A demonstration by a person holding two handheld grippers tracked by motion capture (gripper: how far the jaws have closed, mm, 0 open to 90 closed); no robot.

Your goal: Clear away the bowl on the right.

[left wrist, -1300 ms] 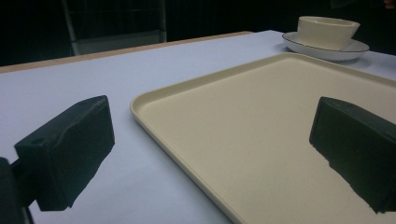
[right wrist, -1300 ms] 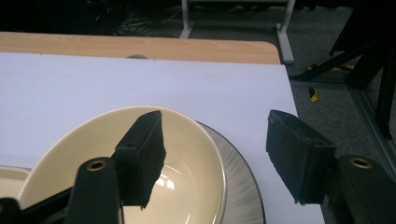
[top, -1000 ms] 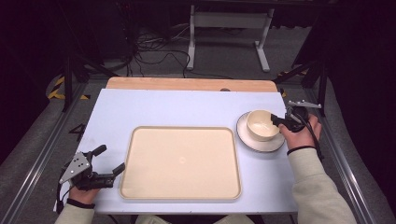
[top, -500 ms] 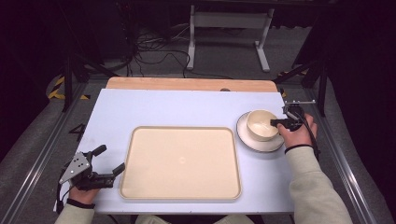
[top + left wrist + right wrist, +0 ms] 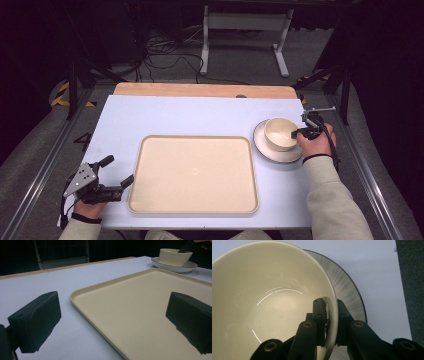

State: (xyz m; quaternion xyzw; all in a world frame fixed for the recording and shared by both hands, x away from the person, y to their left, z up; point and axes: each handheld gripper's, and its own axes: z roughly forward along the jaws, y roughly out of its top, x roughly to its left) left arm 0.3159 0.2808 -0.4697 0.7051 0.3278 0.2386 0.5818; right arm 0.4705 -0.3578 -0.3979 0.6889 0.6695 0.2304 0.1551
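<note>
Pale table [image 5: 200,115], dark room; left tool [image 5: 114,172] apart, right tool [image 5: 299,133] clamping bowl [image 5: 278,131] rim.

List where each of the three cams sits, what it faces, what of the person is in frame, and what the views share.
High view: above the person's side, facing forward and down on the table; both forearms, left gripper, right gripper.
Left gripper view: rides the left gripper, low, facing across the tray; its two jaws stand wide apart.
Right gripper view: rides the right gripper, facing down into the bowl; jaws clamp its rim.
Shared: bowl and plate show in all three; the tray in two.
</note>
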